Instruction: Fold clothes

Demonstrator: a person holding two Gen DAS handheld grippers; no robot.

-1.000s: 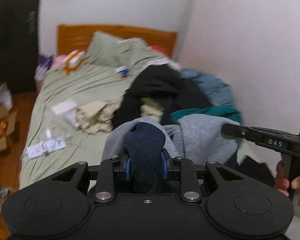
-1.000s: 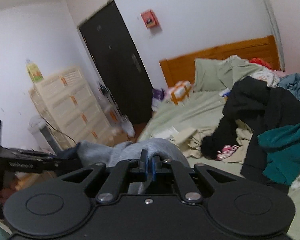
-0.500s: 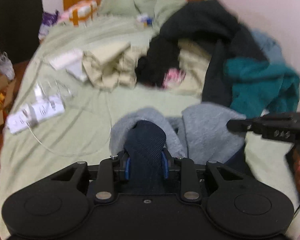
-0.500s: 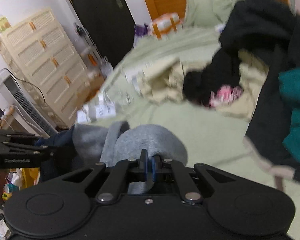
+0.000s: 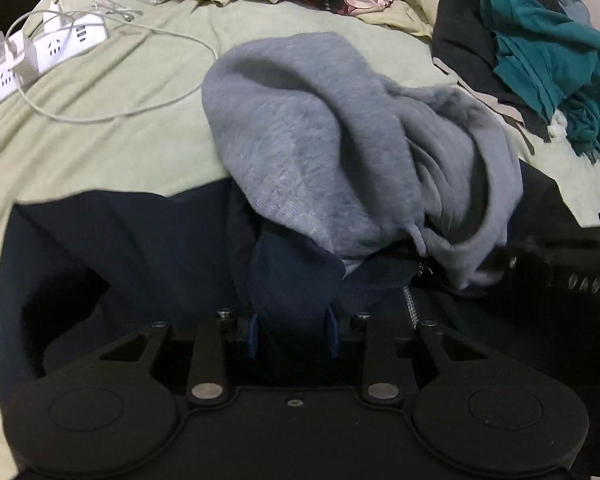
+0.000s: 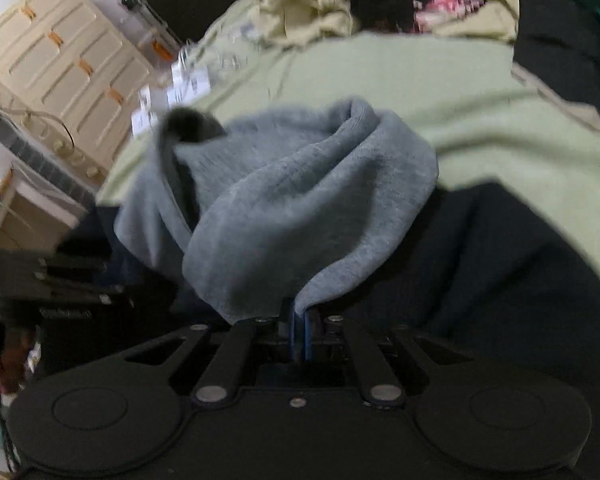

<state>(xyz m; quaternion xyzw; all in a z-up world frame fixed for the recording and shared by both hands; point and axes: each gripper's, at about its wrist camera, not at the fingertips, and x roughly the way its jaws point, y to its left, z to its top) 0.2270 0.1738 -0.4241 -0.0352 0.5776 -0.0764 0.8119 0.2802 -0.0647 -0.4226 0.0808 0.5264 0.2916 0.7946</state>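
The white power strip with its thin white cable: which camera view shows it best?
The left wrist view shows it best: the white power strip lies sharp on the pale green bedsheet, with its cable looping beside it. The right wrist view shows only blurred white shapes at the bed edge; I cannot tell whether they are the strip.

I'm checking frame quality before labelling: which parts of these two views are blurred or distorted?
Left wrist view: fisheye bends the bed sheet; grey hood fairly sharp, right gripper smeared. Right wrist view: motion blur softens the drawer unit and clothes pile; dim light throughout.
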